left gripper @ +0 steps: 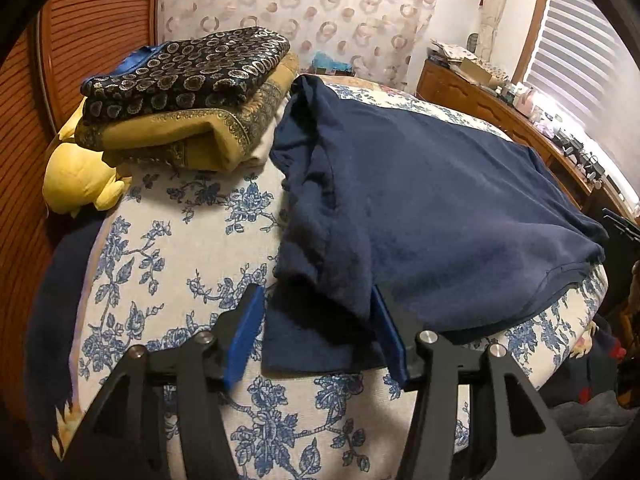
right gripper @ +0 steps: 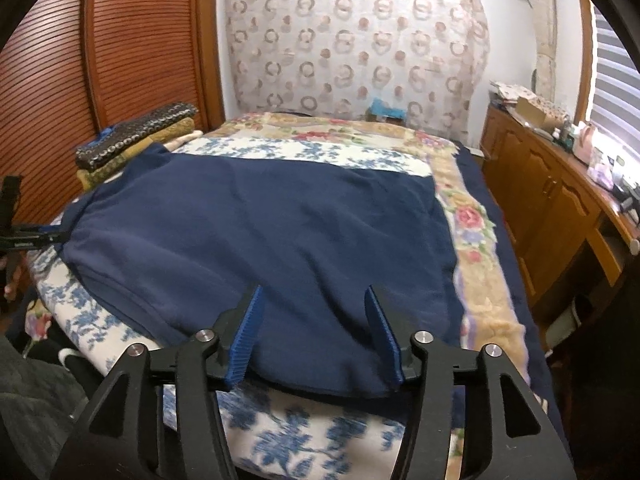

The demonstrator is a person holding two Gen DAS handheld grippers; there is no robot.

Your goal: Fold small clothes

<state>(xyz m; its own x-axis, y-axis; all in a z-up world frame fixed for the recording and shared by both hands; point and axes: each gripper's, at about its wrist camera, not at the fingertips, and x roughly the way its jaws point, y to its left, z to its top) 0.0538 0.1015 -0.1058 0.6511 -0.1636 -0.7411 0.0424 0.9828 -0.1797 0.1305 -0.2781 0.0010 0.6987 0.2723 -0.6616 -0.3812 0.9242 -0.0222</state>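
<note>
- Left wrist view: navy shirt (left gripper: 432, 200) lies spread on the floral bedspread (left gripper: 160, 248), filling the middle and right of the scene.
- Left gripper (left gripper: 318, 300), jaws apart, straddles the shirt's near corner; the cloth lies between the blue pads (left gripper: 244, 340) without being pinched, so far as can be seen.
- A folded flap of the shirt overlaps its near edge and hides the tip of the right-hand finger.
- Beyond the shirt's far-left corner sits a stack of folded cloths (left gripper: 188, 96), a dark patterned one on top of a mustard one; the shirt's collar end reaches just beside it.
- A yellow soft toy (left gripper: 76, 184) lies left of the shirt, below the stack, against the slatted wooden door (left gripper: 88, 32).
- A wooden cabinet (left gripper: 500, 112) with clutter on top runs along the shirt's right side, under a window blind (left gripper: 580, 52).
- Right wrist view: the same navy shirt (right gripper: 256, 224) covers the centre of the bedspread (right gripper: 304, 440), its hem nearest the camera.
- Right gripper (right gripper: 314, 300), jaws likewise apart, stands over the near hem; cloth lies between the pads (right gripper: 246, 344), loose rather than clamped.
- The other gripper (right gripper: 36, 236) shows at the shirt's left edge, its state not readable from here.
- The cloth stack (right gripper: 136, 136) sits past the shirt's far-left corner; a patterned curtain (right gripper: 356, 48) hangs behind the shirt, and the cabinet (right gripper: 552, 200) stands well to its right.
- A flowered blanket border (right gripper: 472, 220) lies exposed just beside the shirt's right edge.
</note>
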